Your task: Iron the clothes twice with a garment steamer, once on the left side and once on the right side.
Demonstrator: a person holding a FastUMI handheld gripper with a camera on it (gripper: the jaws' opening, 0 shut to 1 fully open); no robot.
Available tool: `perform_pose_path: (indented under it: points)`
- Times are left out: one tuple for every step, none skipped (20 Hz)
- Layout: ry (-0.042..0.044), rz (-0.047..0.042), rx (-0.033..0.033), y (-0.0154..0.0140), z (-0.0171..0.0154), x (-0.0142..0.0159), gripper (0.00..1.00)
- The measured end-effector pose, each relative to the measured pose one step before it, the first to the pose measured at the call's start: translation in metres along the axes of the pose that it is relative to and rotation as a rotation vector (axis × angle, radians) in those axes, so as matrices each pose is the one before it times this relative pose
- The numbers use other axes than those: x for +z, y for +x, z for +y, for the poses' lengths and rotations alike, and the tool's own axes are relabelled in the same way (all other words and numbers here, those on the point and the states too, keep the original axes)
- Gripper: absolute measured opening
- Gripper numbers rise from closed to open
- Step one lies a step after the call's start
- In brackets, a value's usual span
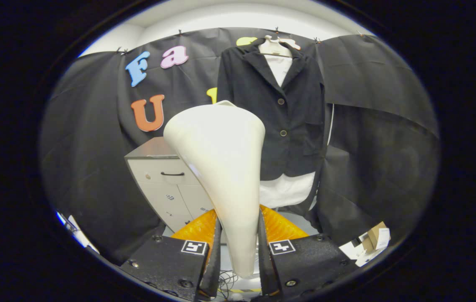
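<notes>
My gripper (238,247) is shut on the narrow handle of a cream-white garment steamer (221,155), both fingers pressing its sides. The steamer rises upright between the fingers and widens to a broad head at the top. Beyond it hangs a black blazer (288,113) over a white shirt (282,69) on a hanger against the booth's black cloth wall. The steamer head is apart from the blazer and covers its lower left side. The shirt's white hem (286,191) shows below the jacket.
A grey-white drawer cabinet (166,184) with a dark handle stands to the left, behind the steamer. A cardboard box and papers (370,245) lie on the floor to the right. Cables (227,279) trail under the fingers.
</notes>
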State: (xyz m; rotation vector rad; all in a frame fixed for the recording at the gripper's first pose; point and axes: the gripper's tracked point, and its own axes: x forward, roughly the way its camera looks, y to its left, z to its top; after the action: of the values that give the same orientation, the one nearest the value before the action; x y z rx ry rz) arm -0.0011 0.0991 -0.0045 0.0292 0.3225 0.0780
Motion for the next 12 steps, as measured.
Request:
perform_pose_path:
  points:
    - [-0.00290,0.00161,0.00736,-0.00265,0.00273,-0.00292,0.41]
    - [-0.00148,0.00159,0.00424,-0.00266,0.00107,-0.00175,0.41]
    - [0.00164,0.00089,0.00278,-0.00153,0.00012,-0.00192,0.41]
    - [0.00148,0.00456,0.00293,-0.00041,0.00085,-0.00135,0.41]
    - [-0.00441,0.00001,-0.00068,-0.00164,0.00004,-0.00237,0.41]
    - [-0.00510,-0.00520,-0.00420,-0.00124,-0.00202,-0.00004,0.41]
    - [-0.00395,-0.00171,-0.00153,-0.00155,-0.00153,-0.00113,0.41]
    - [-0.00079,-0.00122,-0.00159,-0.00076,-0.00141,-0.00103,0.41]
    - [-0.00124,0.00058,-0.00219,-0.00032,-0.00130,-0.00171,0.41]
    - [-0.00105,0.00078,-0.00051,-0.00014,-0.00097,0.00026,0.41]
    - [-0.00017,0.00246,-0.00029,-0.00080,-0.00085,-0.00196,0.41]
    - [-0.00065,0.00325,0.00414,0.00014,0.00000,-0.00025,0.41]
